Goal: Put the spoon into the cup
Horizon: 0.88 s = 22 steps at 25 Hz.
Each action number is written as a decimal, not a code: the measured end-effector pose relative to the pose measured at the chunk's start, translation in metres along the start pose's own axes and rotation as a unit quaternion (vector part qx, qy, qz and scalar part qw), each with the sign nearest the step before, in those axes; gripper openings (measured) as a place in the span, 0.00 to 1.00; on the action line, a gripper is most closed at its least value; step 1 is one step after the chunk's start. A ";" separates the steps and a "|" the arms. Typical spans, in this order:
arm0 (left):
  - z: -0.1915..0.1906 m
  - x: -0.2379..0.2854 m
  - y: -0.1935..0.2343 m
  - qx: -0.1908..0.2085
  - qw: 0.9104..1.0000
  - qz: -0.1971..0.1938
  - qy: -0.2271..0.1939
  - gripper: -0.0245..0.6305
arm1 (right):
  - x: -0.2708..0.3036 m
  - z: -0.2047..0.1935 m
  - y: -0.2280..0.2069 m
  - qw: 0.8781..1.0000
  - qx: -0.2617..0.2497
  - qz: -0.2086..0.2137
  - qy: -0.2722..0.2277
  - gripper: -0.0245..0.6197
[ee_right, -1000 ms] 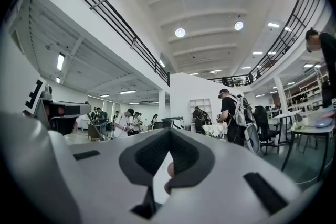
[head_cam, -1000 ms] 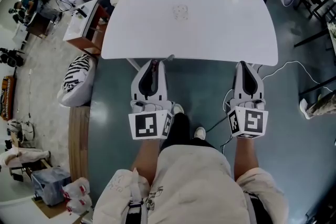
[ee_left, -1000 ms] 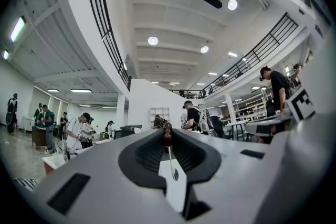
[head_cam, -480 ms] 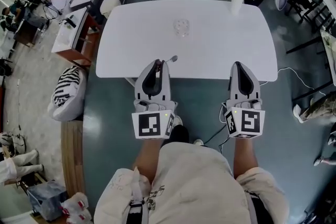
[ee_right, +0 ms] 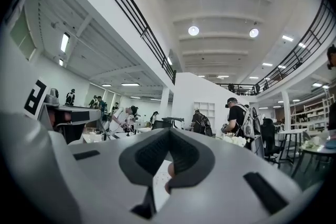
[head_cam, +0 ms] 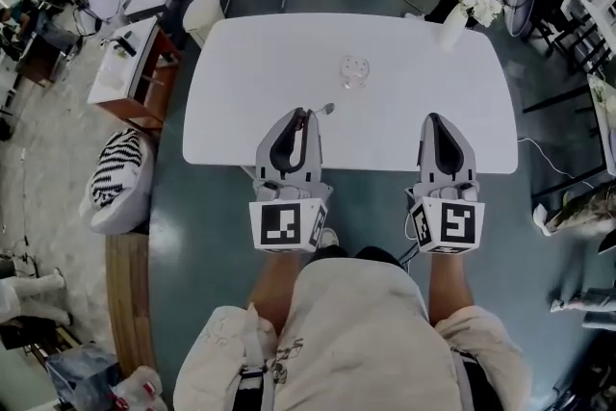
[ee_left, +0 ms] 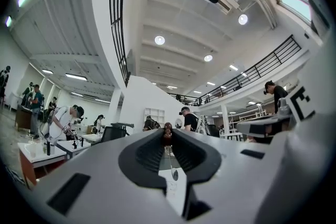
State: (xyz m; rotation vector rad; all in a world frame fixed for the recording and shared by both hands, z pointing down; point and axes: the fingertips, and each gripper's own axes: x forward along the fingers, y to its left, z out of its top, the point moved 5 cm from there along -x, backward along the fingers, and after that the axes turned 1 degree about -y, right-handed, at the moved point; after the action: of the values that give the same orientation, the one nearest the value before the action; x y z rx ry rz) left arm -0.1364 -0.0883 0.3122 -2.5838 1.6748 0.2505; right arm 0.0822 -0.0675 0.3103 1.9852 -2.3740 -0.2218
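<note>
Spoon [head_cam: 327, 109]: clamped in the closed left tool [head_cam: 301, 114], bowl protruding forward. The right tool [head_cam: 438, 120]: closed, empty. Both have advanced from short of the counter [head_cam: 241, 63] to over its near edge. Cup [head_cam: 354, 70]: upright, now near, just ahead of the spoon; insertion not yet done.

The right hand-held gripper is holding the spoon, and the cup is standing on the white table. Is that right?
Not quite: the left hand-held gripper holds the spoon, as the head view shows. The right hand-held gripper is shut on nothing. The cup does stand on the white table.
</note>
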 end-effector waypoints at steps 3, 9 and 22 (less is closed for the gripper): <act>-0.003 0.010 0.015 -0.005 1.000 -0.003 -0.001 0.10 | 0.013 0.000 0.008 1.000 -0.006 -0.004 0.005 0.02; -0.014 0.040 0.019 -0.011 1.000 -0.009 0.005 0.10 | 0.035 -0.009 -0.006 1.000 -0.008 -0.016 0.013 0.02; -0.062 0.154 0.020 -0.018 0.999 0.010 0.049 0.10 | 0.142 -0.055 -0.069 0.999 0.024 0.010 0.034 0.02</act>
State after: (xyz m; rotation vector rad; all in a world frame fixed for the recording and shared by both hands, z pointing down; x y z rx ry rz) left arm -0.0862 -0.2438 0.3485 -2.6486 1.7429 0.1589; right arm 0.1303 -0.2234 0.3467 1.9561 -2.3780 -0.0965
